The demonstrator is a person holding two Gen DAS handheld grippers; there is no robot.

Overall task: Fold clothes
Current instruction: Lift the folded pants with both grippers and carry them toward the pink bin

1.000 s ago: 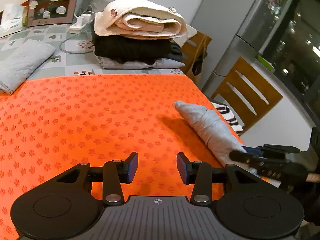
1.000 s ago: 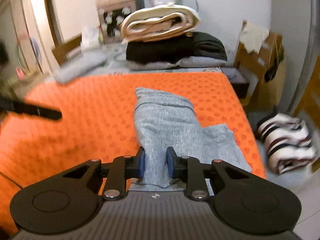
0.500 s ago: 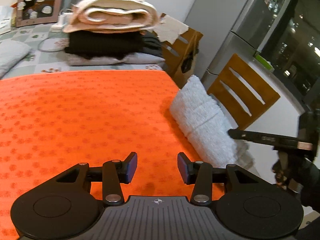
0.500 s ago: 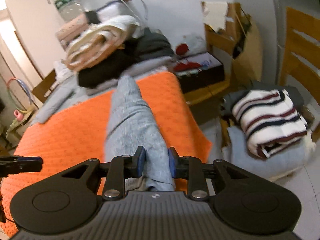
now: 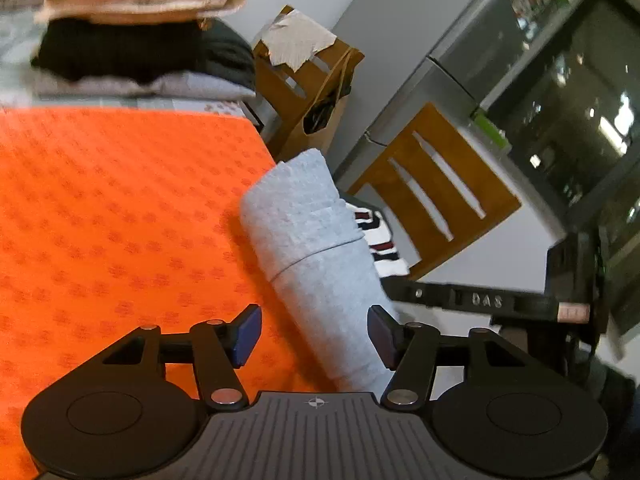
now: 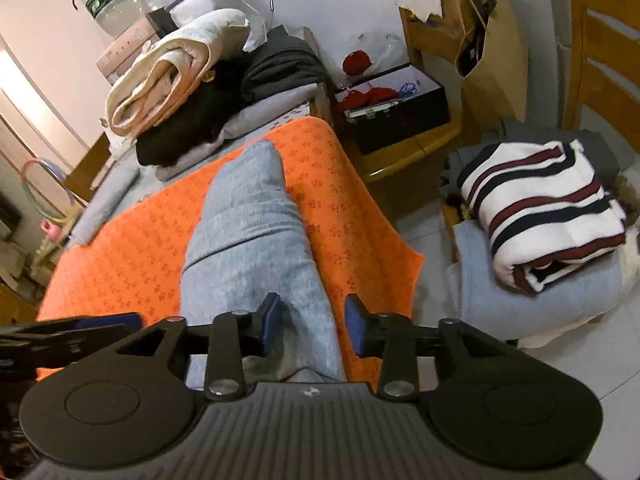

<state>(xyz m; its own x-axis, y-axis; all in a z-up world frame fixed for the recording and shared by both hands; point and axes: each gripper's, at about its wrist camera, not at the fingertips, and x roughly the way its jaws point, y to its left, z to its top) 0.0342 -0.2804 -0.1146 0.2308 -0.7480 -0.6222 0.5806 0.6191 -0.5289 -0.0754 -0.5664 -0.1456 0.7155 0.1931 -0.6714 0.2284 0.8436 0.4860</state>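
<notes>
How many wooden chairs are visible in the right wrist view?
2. One slatted chair stands at the right edge, behind the striped garment. Another chair stands by the wall, with a paper bag hanging on it. Others may be hidden.

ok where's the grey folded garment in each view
Left wrist: the grey folded garment lies right of centre at the right edge of the orange mat, running down between the left gripper fingers.
Right wrist: it fills the centre, running from mid-frame down between the right gripper fingers.
Shared landmark: the striped sweater beyond the mat's edge.
</notes>
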